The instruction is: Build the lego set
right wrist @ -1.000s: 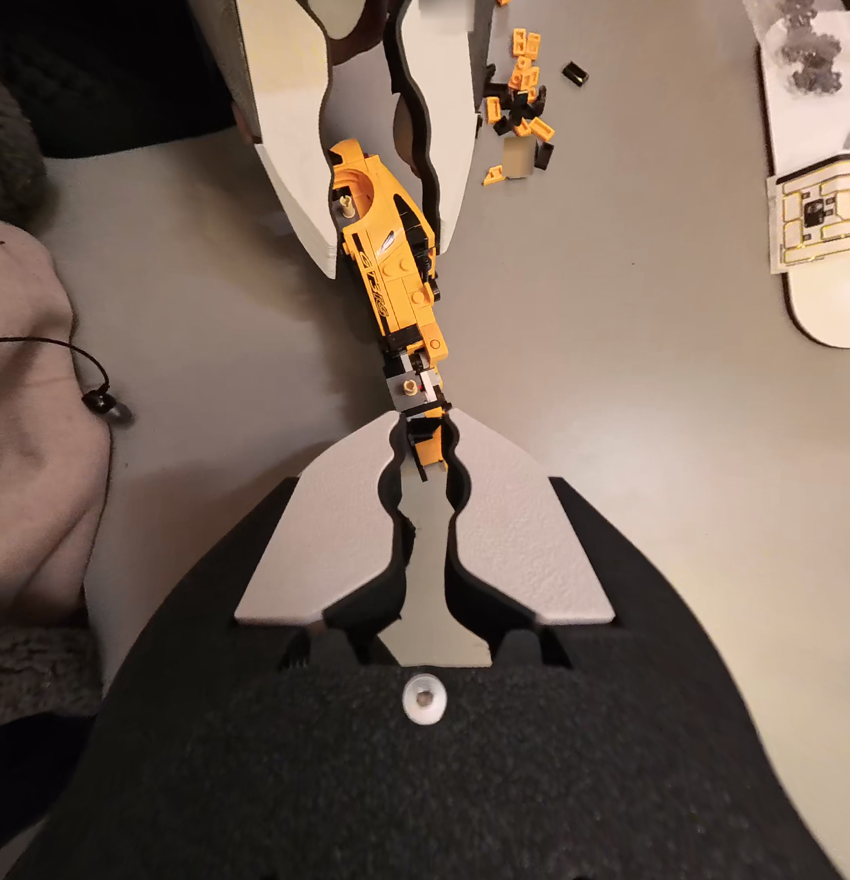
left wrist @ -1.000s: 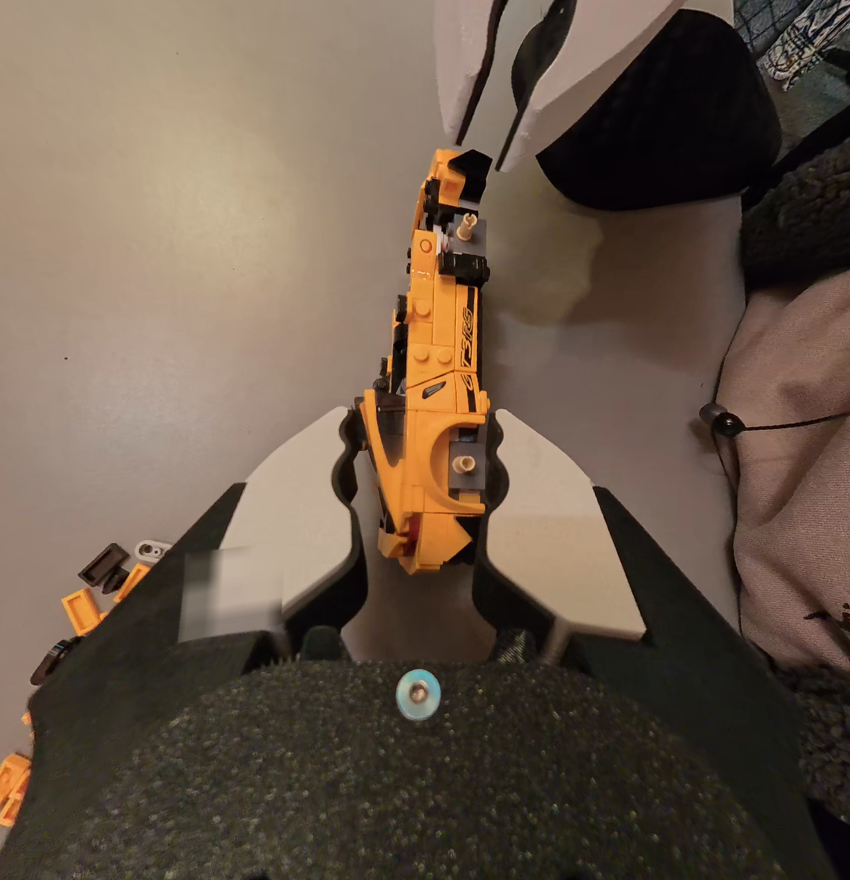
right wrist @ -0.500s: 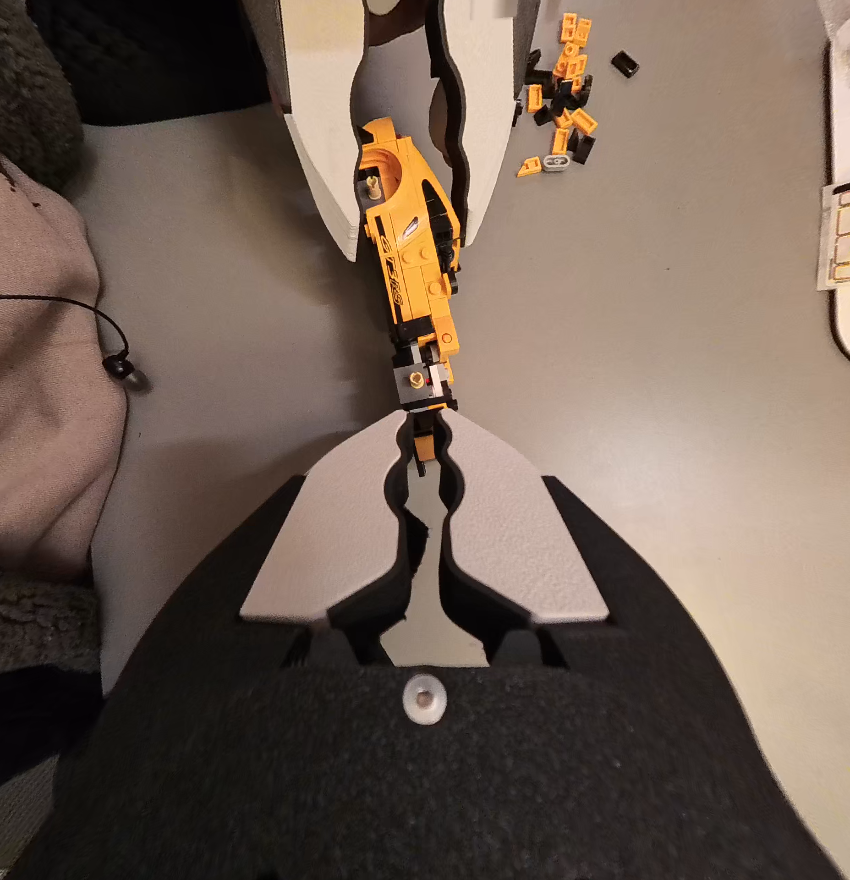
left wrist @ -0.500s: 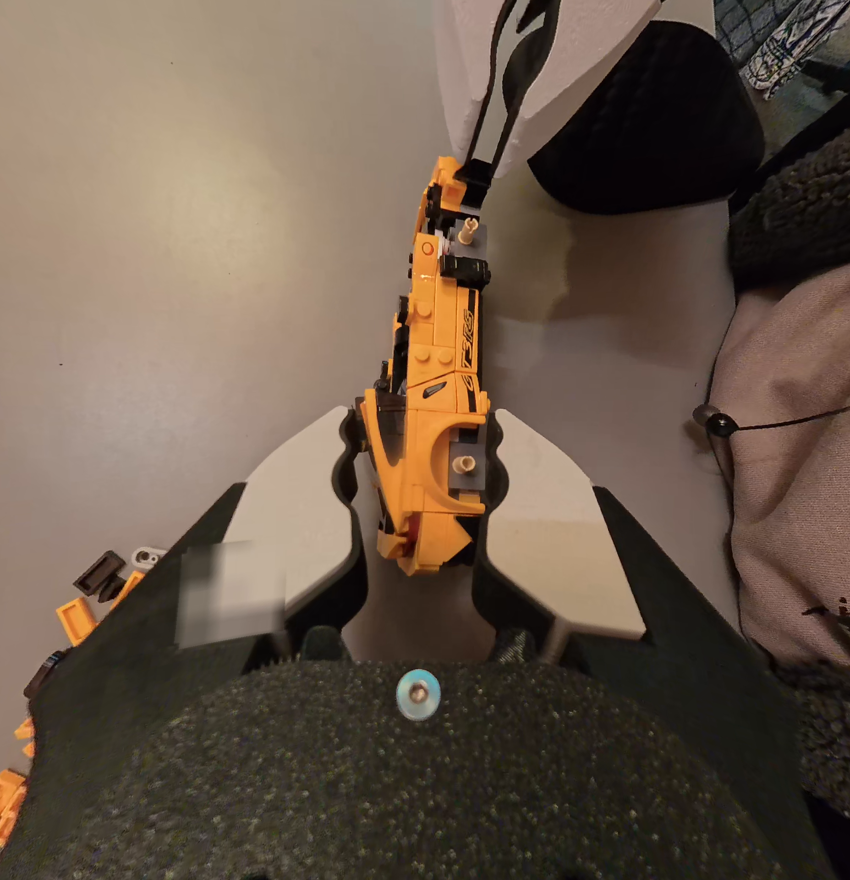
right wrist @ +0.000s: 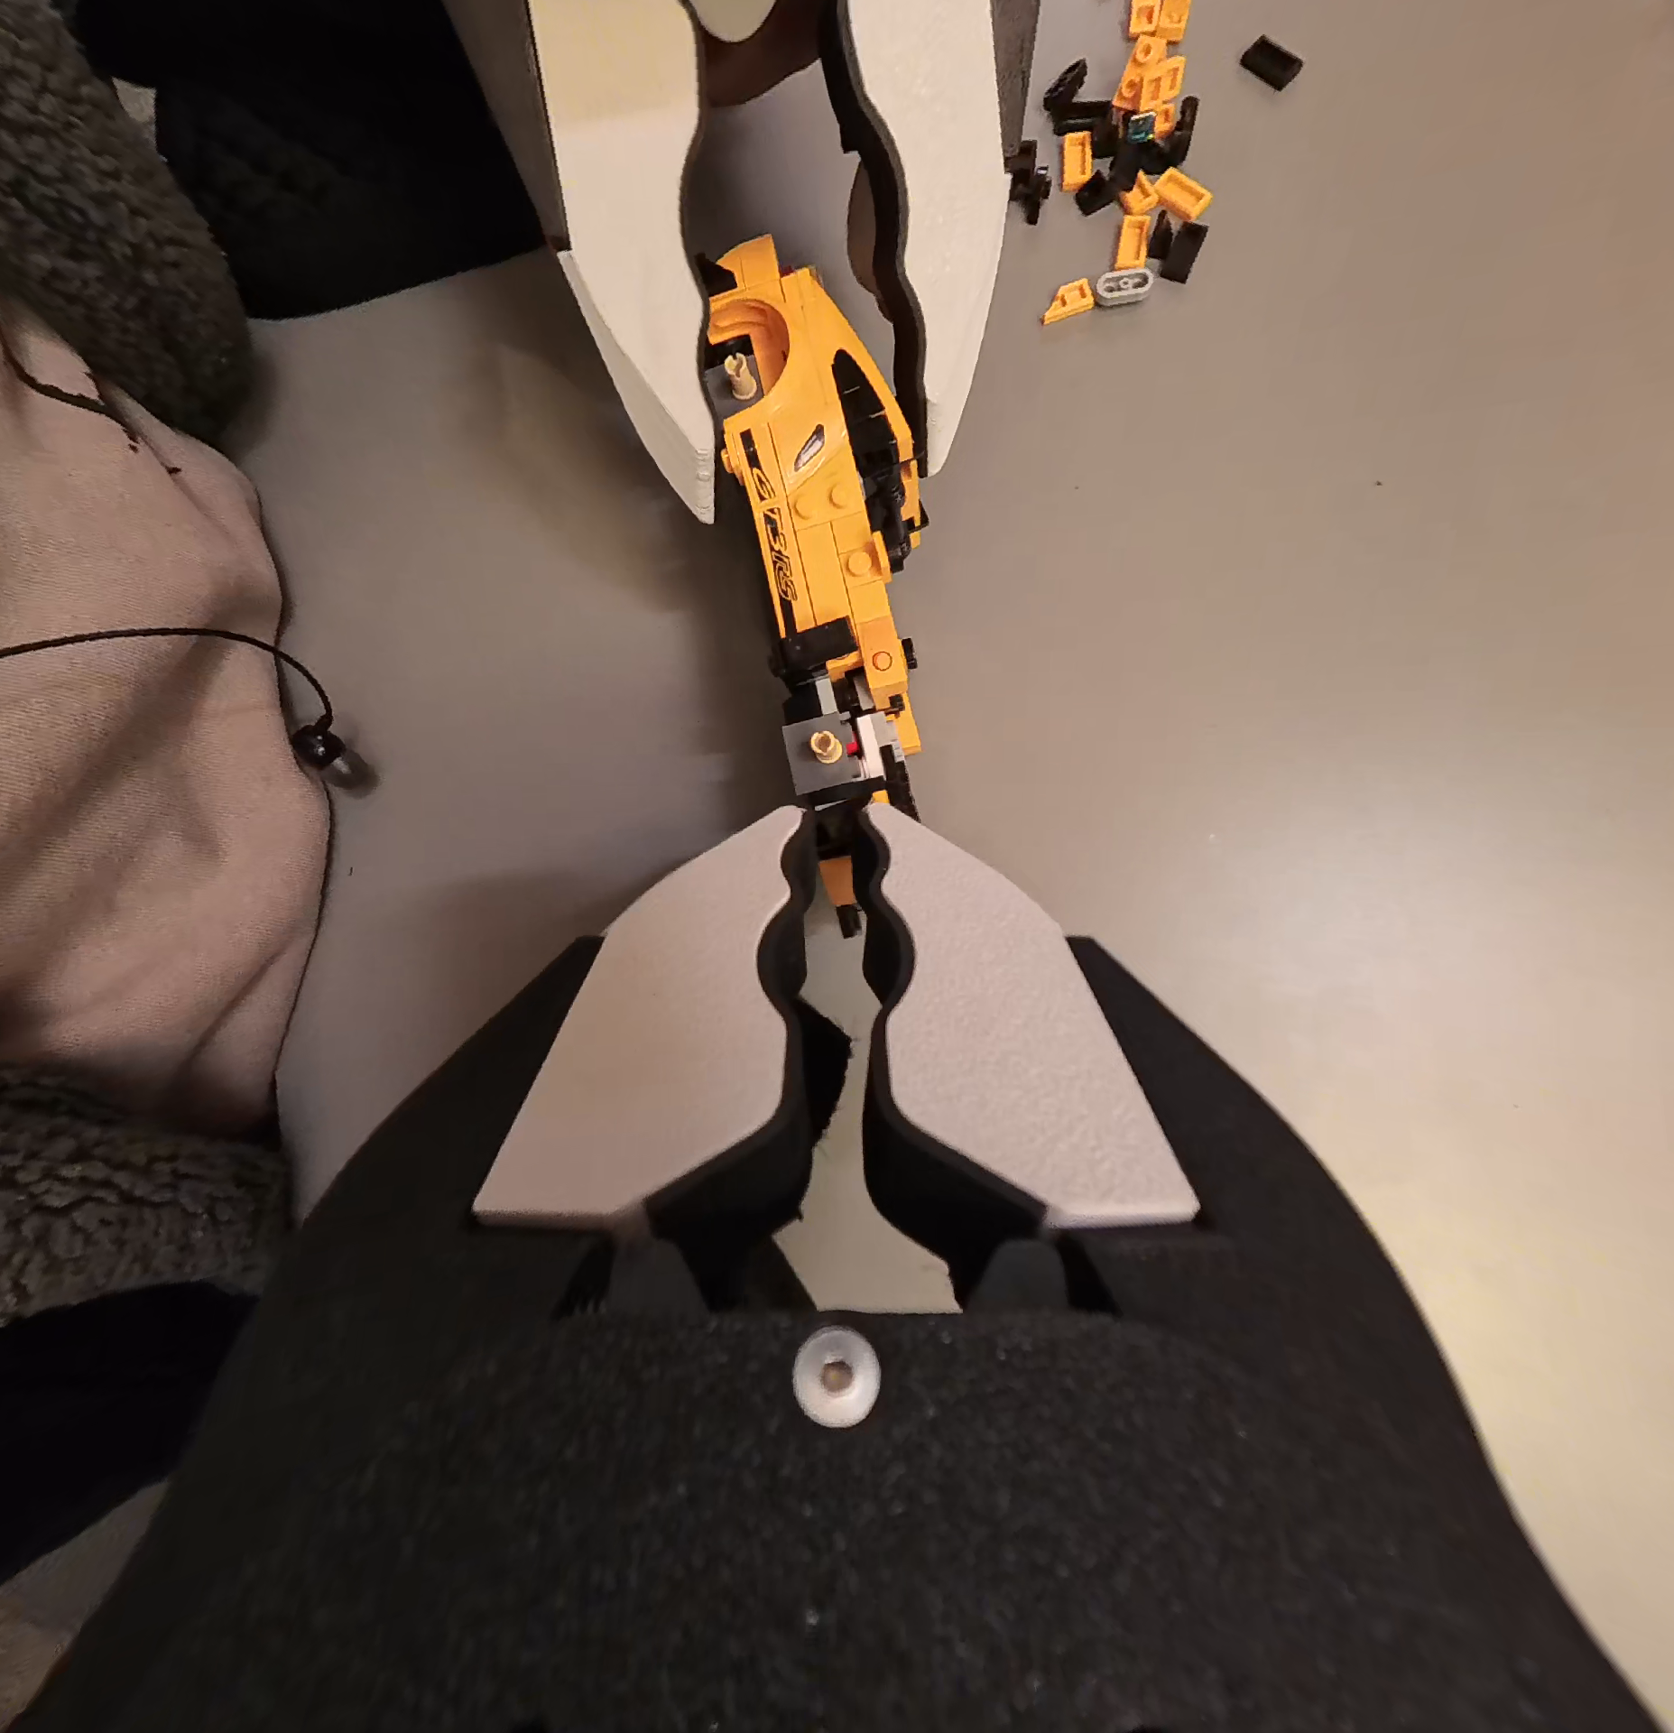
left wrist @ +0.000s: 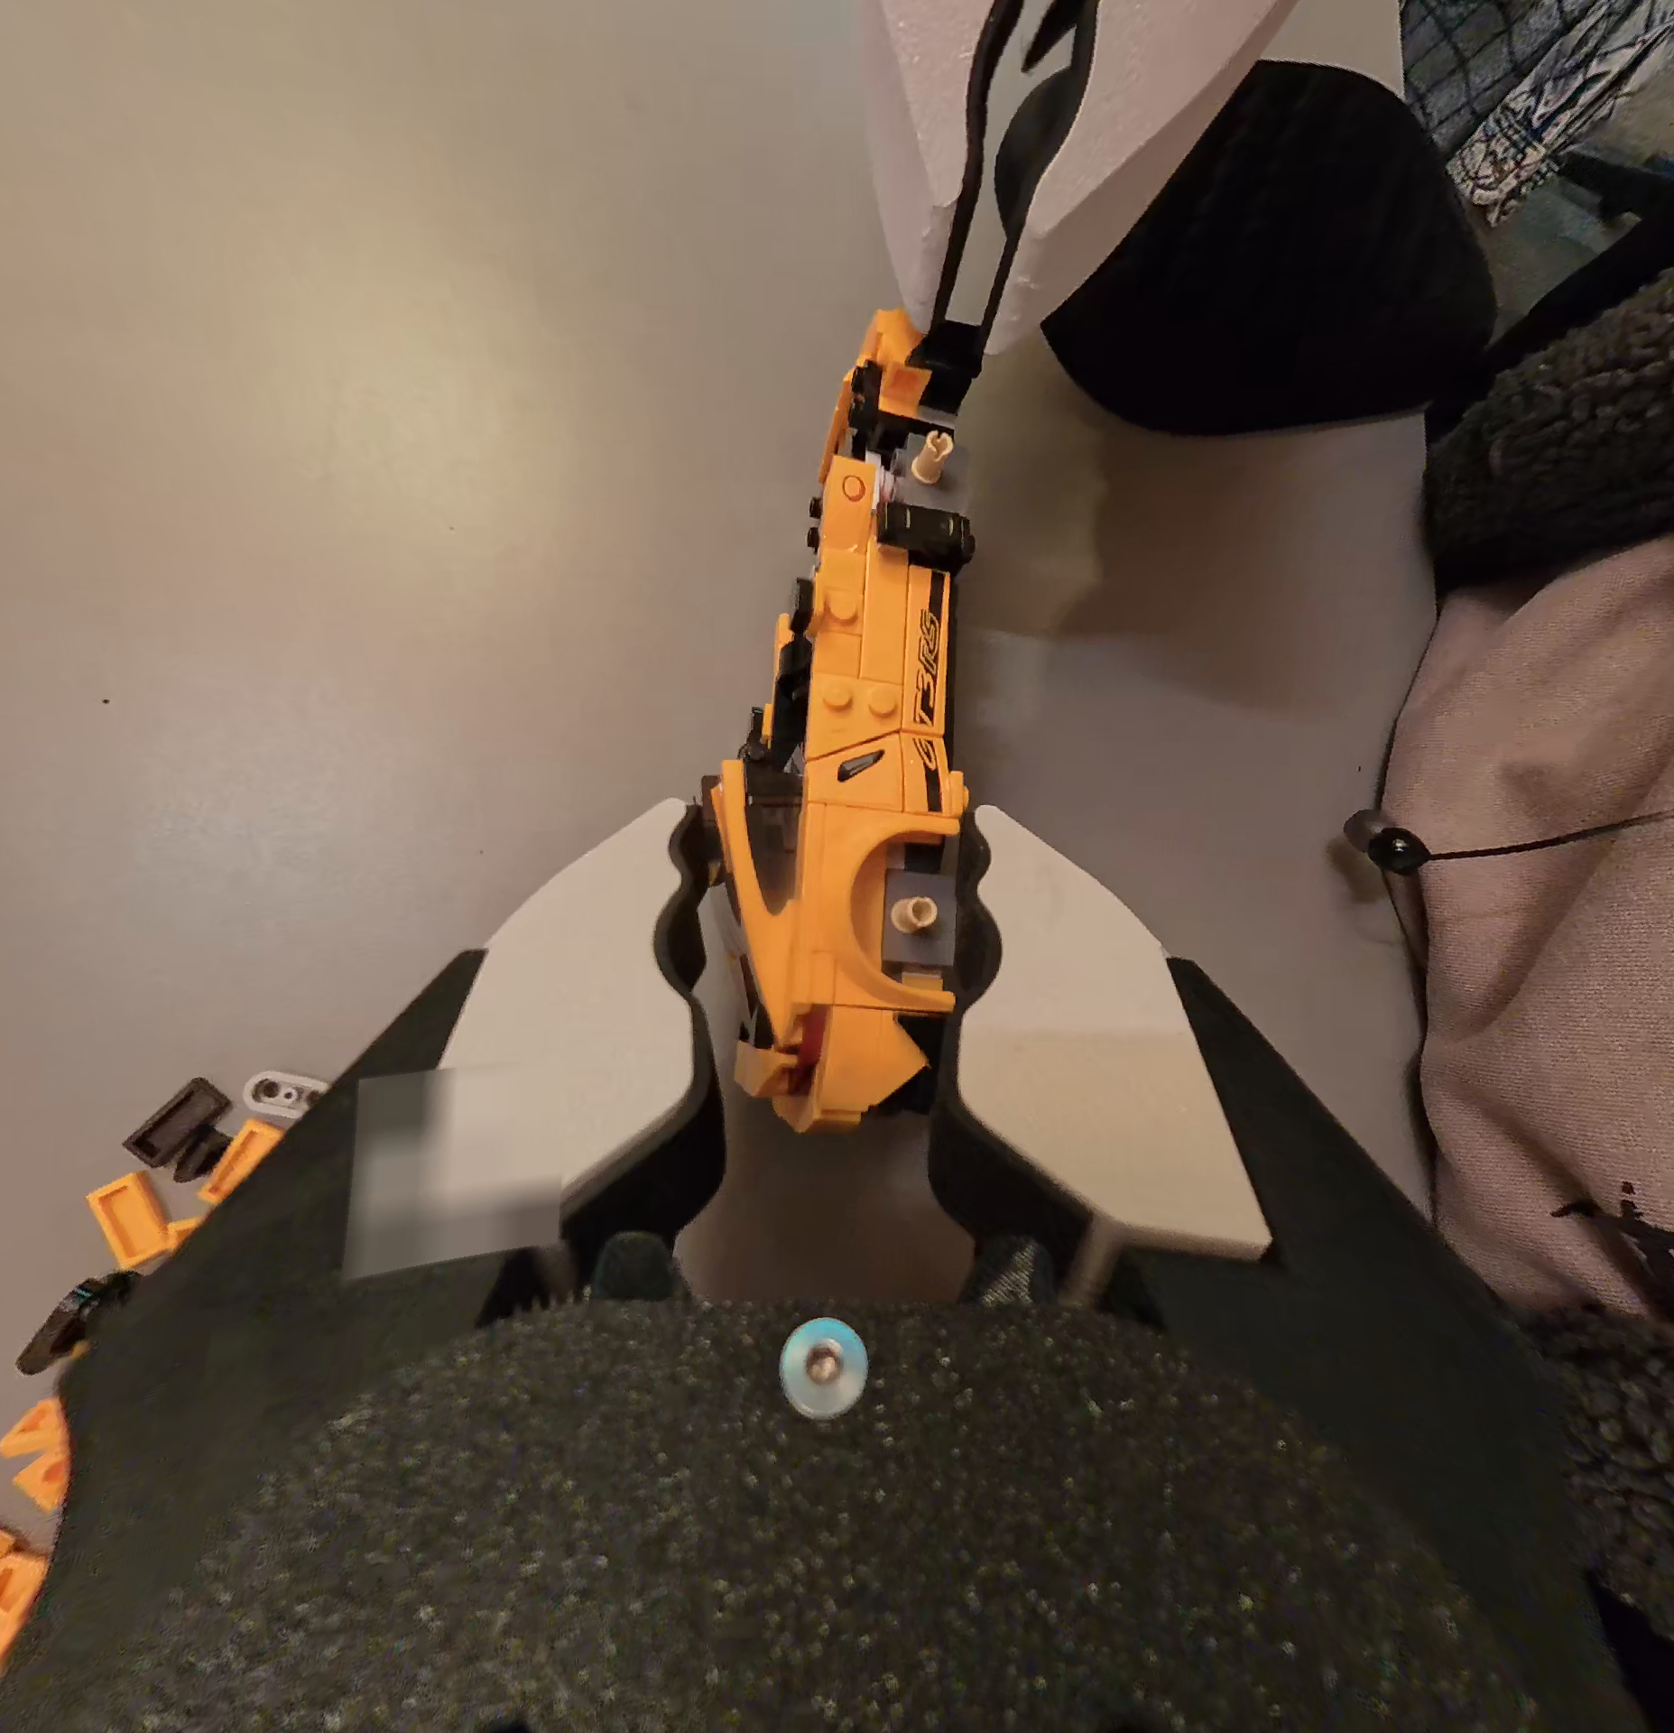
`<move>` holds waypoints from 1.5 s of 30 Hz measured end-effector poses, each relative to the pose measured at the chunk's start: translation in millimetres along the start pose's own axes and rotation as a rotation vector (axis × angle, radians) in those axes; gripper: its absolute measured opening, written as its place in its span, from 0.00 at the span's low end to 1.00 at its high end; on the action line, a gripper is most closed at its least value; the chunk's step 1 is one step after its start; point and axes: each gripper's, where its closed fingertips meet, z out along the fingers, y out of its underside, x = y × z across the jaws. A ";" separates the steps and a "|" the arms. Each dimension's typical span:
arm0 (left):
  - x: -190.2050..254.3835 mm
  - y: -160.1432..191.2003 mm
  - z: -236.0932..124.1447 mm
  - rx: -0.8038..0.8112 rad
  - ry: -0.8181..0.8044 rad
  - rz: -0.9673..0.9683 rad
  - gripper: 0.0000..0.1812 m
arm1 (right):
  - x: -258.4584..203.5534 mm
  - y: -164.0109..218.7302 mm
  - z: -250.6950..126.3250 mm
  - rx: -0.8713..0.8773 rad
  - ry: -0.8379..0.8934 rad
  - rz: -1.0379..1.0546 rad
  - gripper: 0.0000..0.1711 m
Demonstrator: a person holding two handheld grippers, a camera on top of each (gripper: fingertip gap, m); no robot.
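The orange car (left wrist: 861, 825) is held up over the grey bench (left wrist: 345, 469), with a gripper at each end. It is not lying flat; it sits on its side, so the two tan wheel pins face up. The left gripper (left wrist: 828, 938) has its jaws closed on the fat end of the car, one jaw on the roof side and one on the bottom side. The right gripper (right wrist: 837, 872) has its jaws pinched on the thin end, around a small orange and black bit (right wrist: 837, 867) that sticks out there.

I think the step is pushing that small bit onto the end of the car. To do it well, the left gripper should hold very still and not squeeze harder, so no bricks pop off. The right gripper should push straight along the car, not sideways. A crooked push could bend the long car in the middle or snap the end off. Both ends should stay at the same height.

More loose bricks (right wrist: 1133, 159) wait in a pile on the bench, well away from the car. No wheels are on the pins yet, so a lot is left to build.
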 end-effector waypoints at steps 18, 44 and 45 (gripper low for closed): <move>3.6 1.3 0.7 0.005 -0.030 -0.053 0.28 | 2.5 0.0 -1.3 0.034 0.091 0.093 0.00; 9.4 2.2 2.2 0.043 -0.111 -0.143 0.28 | 7.0 -5.0 -11.9 0.154 0.257 0.253 0.05; 9.9 2.2 2.3 0.048 -0.113 -0.146 0.28 | 6.3 -6.4 -13.5 0.152 0.265 0.248 0.05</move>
